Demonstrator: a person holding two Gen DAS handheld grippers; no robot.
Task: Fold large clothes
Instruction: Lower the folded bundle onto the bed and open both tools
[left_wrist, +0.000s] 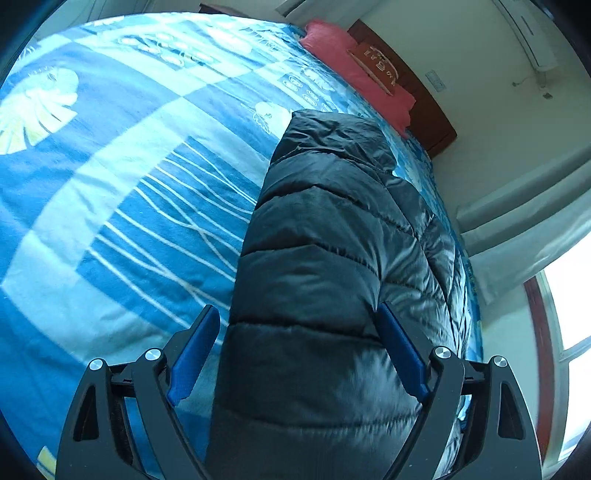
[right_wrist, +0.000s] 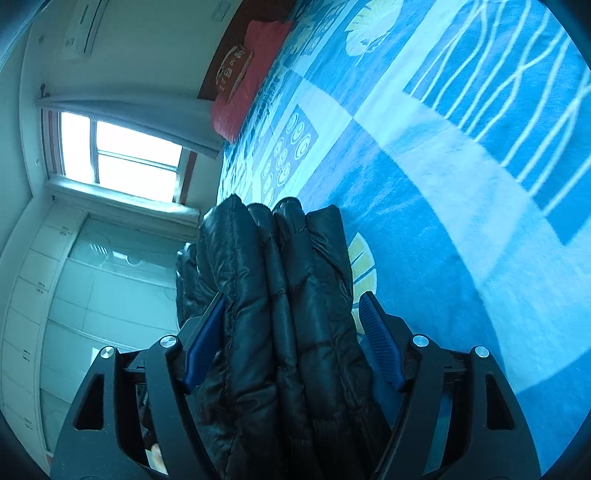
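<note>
A black quilted puffer jacket (left_wrist: 325, 258) lies folded in a long bundle on the blue patterned bedsheet (left_wrist: 110, 221). In the left wrist view my left gripper (left_wrist: 298, 306) straddles its near end, jaws wide. The left pad (left_wrist: 194, 354) stands clear of the fabric; the right pad (left_wrist: 402, 350) is at the jacket's edge. In the right wrist view the jacket (right_wrist: 288, 295) shows as stacked folds on edge between the jaws of my right gripper (right_wrist: 294, 294). Its left pad (right_wrist: 203, 343) touches the fabric. The right pad (right_wrist: 380, 343) stands apart from it, over the bedsheet (right_wrist: 443, 221).
A red pillow (left_wrist: 354, 70) lies at the head of the bed by the dark wooden headboard (left_wrist: 424, 103). A bright window (right_wrist: 122, 155) with a pale curtain and white cupboards (right_wrist: 55, 295) stand beside the bed. An air conditioner (left_wrist: 524, 33) hangs on the wall.
</note>
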